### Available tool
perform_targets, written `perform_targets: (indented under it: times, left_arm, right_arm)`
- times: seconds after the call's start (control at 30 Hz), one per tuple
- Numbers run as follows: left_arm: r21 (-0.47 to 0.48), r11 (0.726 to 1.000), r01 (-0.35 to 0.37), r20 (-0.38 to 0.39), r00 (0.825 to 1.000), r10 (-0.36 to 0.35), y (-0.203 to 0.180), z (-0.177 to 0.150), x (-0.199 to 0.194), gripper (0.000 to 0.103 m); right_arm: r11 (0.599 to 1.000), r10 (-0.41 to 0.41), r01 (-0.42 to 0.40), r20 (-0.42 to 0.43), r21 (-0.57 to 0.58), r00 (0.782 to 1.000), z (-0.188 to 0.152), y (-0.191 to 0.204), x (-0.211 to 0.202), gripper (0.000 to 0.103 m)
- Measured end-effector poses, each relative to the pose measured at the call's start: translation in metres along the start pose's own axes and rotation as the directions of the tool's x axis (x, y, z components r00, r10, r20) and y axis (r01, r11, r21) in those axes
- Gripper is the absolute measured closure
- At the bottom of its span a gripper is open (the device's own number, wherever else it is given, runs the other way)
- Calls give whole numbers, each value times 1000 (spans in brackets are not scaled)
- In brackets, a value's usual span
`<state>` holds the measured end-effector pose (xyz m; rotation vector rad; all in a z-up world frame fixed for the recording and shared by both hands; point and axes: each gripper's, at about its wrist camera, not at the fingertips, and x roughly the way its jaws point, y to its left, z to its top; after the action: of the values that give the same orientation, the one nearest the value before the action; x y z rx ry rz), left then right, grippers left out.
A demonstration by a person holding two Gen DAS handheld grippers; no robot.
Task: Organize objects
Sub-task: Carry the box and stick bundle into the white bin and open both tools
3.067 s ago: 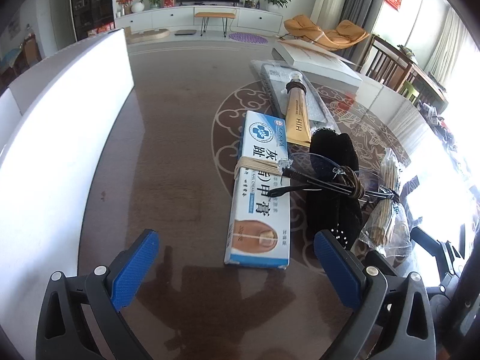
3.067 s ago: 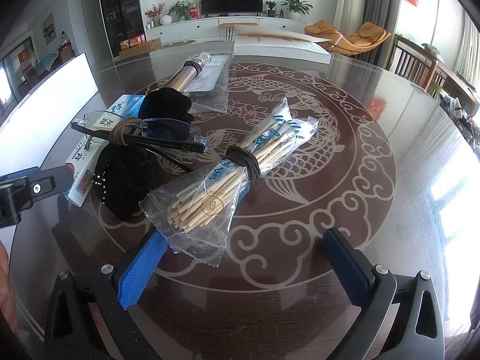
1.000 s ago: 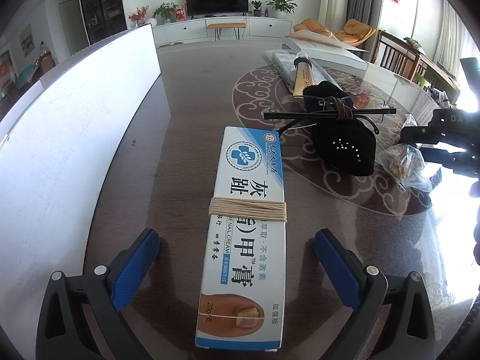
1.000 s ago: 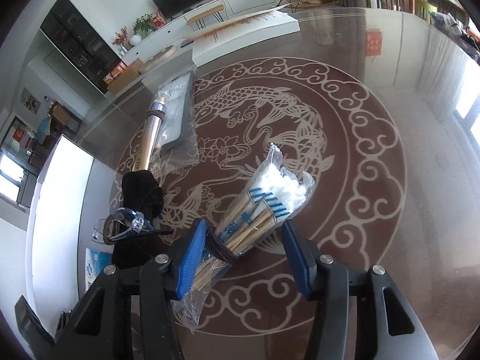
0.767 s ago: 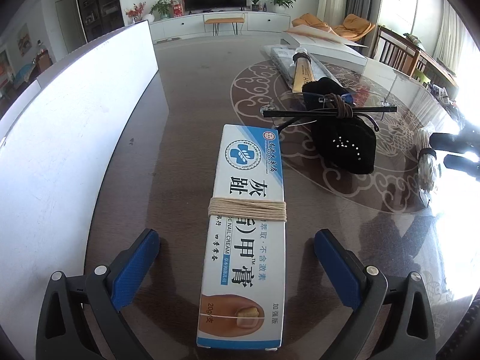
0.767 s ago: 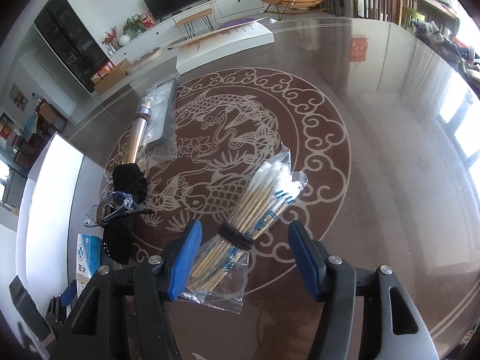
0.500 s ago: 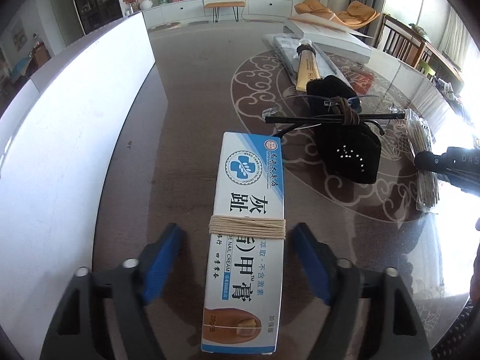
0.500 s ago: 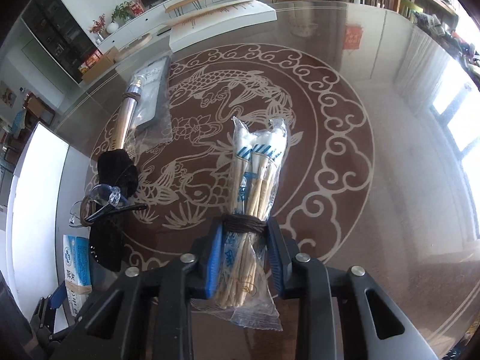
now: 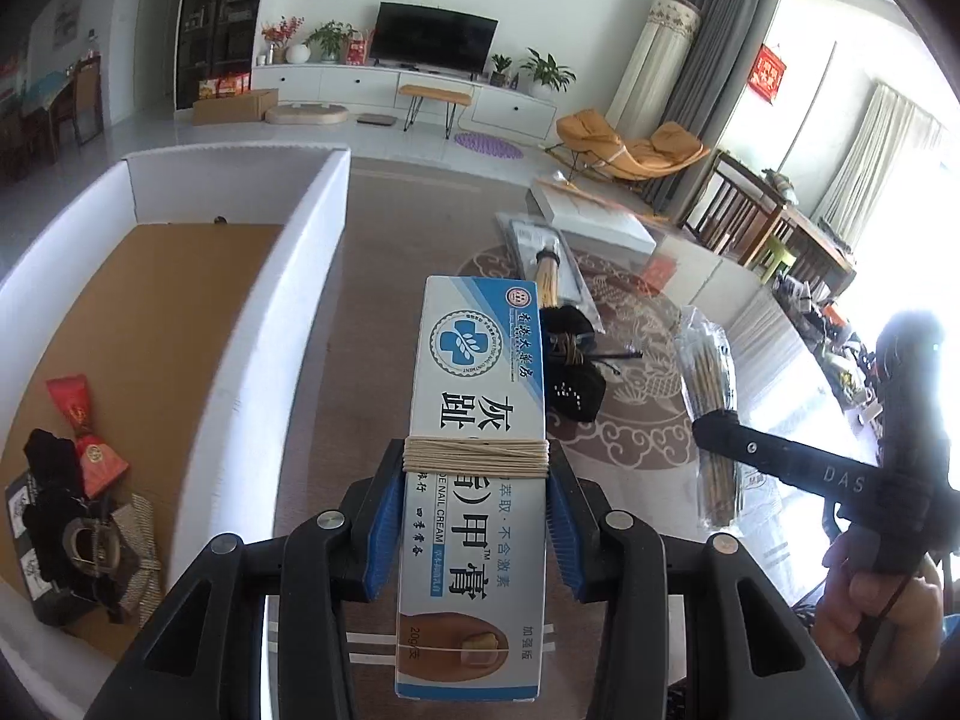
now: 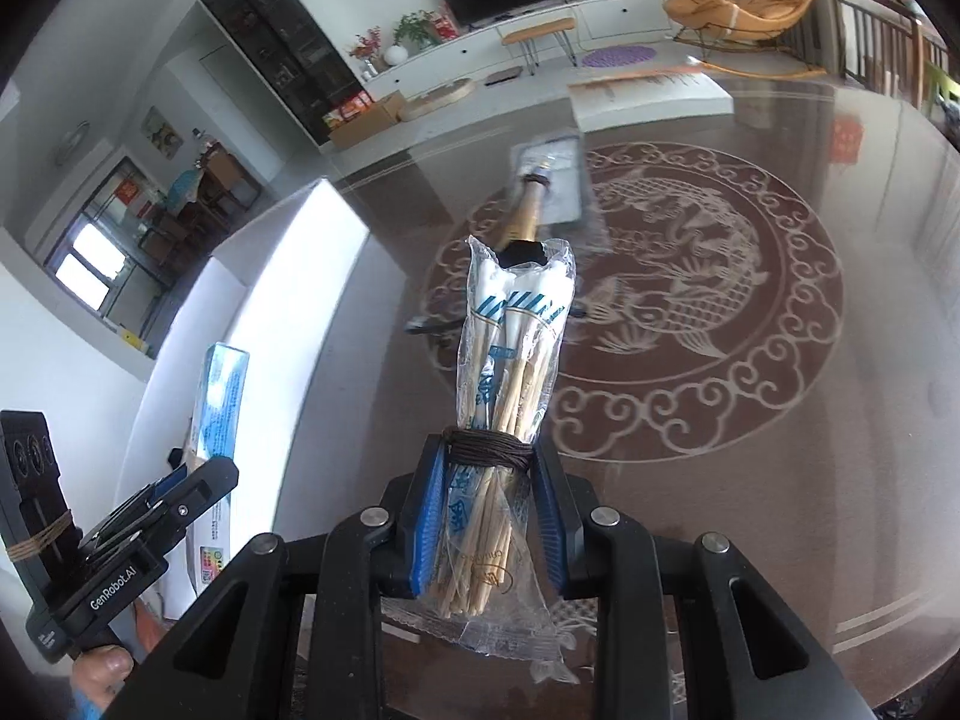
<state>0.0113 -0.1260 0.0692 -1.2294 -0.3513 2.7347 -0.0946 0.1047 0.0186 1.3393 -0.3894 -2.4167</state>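
My left gripper [image 9: 475,516] is shut on a long white and blue nail cream box [image 9: 480,432] bound with beige string, held lifted above the table beside the white box [image 9: 282,300]. My right gripper [image 10: 487,516] is shut on a plastic bag of wooden sticks [image 10: 510,372] tied with brown cord, also lifted off the table. The stick bag also shows in the left wrist view [image 9: 708,384], and the cream box in the right wrist view [image 10: 219,414].
The white box has a brown floor [image 9: 144,324] holding a red packet [image 9: 84,438] and dark items [image 9: 66,534]. On the table [image 10: 780,420] lie a black pouch with glasses [image 9: 570,372], a gold tube [image 9: 547,279] and a flat white box [image 9: 594,216].
Both grippers closed on their objects and lifted them. The left one raised the cream box high enough to show inside the white box. The right one carried the stick bag up and leftward.
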Motion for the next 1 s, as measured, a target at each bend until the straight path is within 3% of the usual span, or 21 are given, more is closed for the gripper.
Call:
perform_targets:
  times: [0.13, 0.23, 0.4, 0.5, 0.53, 0.6, 0.63, 0.67, 0.8, 0.93, 1.0]
  left_arm:
    - [-61, 995, -78, 73, 994, 83, 51, 24, -51, 60]
    - [-107, 972, -209, 80, 973, 218, 100, 29, -69, 60]
    - [-208, 904, -373, -51, 927, 371, 185, 14, -64, 60]
    - [-227, 848, -479, -176, 877, 448, 218, 1, -44, 58]
    - [-236, 829, -507, -208, 860, 467, 225, -4, -37, 57]
    - [-252, 806, -536, -242, 841, 484, 233, -9, -31, 44]
    - [-259, 801, -540, -238, 839, 488, 233, -12, -30, 31]
    - [-266, 800, -538, -222, 841, 492, 232, -12, -31, 26]
    - [-271, 814, -514, -150, 858, 492, 213, -7, -37, 26]
    - [-233, 863, -449, -57, 892, 449, 174, 3, -37, 26]
    - [-198, 898, -392, -23, 918, 395, 147, 8, -37, 26]
  right_arm:
    - [973, 149, -145, 7, -178, 989, 11, 103, -7, 74]
    - [922, 235, -237, -45, -306, 971, 8, 178, 1, 74]
    - [856, 254, -290, -141, -428, 957, -10, 267, 40, 74]
    - [828, 243, -310, -201, -468, 949, -26, 298, 72, 71]
    - [822, 239, -315, -215, -475, 947, -31, 304, 80, 67]
    - [823, 233, -310, -215, -476, 949, -38, 306, 89, 33]
    - [823, 239, -305, -196, -479, 951, -40, 303, 88, 29]
    - [824, 236, -289, -168, -487, 957, -41, 298, 85, 26]
    - [850, 194, -196, -55, -489, 980, -33, 264, 68, 19]
    - [889, 113, -61, 89, -454, 990, -21, 210, 52, 13]
    - [903, 34, 36, 154, -428, 987, -17, 174, 45, 13]
